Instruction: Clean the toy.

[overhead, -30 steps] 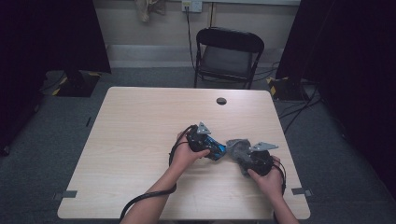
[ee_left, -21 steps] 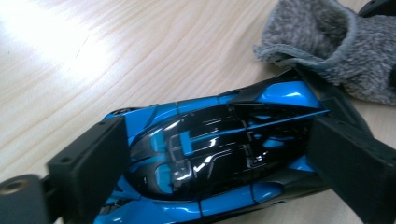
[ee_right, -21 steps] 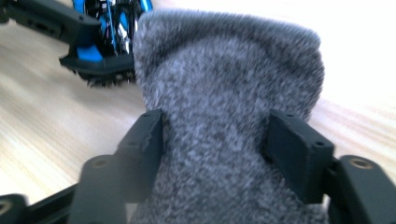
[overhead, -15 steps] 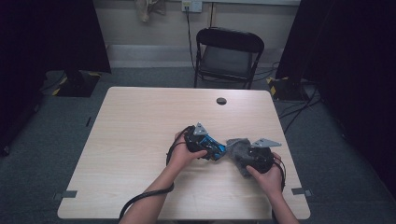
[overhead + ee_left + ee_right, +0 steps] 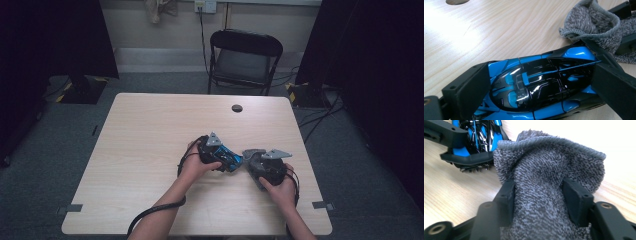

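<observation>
On the light wooden counter, seen from the high view, both hands work close together near the front right. The left gripper holds a blue and black toy car, while the right gripper carries a grey cloth just beside the car's end. A black folding chair stands beyond the far edge, and a dark round hole marks the counter's far side.

Along the left gripper view, the fingers stand wide at either flank of the toy car, having just spread further; the car lies lengthwise between them, with the cloth bunched just past it.

From the right gripper view, the fingers, which have just drawn in, are clenched on the grey cloth, which bulges upward between them. The car sits beyond, at upper left.
</observation>
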A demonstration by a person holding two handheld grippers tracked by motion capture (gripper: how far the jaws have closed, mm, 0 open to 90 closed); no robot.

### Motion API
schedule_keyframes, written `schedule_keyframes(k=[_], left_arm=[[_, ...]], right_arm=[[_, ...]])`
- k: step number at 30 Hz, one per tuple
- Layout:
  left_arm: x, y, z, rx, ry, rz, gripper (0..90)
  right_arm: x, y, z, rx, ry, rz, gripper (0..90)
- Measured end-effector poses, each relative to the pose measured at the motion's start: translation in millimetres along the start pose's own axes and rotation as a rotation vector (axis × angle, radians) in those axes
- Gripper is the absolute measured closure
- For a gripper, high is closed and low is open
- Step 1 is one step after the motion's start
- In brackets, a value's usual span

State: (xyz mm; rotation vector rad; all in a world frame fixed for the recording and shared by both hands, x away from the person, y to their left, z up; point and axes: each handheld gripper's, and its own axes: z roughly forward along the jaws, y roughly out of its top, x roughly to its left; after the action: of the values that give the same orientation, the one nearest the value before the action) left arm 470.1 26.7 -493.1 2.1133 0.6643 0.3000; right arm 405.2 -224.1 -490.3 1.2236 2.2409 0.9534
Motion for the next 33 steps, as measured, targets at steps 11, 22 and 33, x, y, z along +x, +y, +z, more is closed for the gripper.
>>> schedule_keyframes(k=[11,22,33], left_arm=[[-2.1,3.8,5.0,0.008,-0.024,0.009,0.0],[-5.1,5.8,5.4,0.027,-0.025,0.009,0.0],[-4.0,4.9,4.9,0.02,-0.018,0.01,0.0]], right_arm=[[1.6,1.1,0.8,0.023,-0.002,0.001,58.2],[-0.1,3.0,0.0,0.022,0.006,0.047,69.1],[18.9,7.4,-2.6,0.049,0.055,0.019,71.7]])
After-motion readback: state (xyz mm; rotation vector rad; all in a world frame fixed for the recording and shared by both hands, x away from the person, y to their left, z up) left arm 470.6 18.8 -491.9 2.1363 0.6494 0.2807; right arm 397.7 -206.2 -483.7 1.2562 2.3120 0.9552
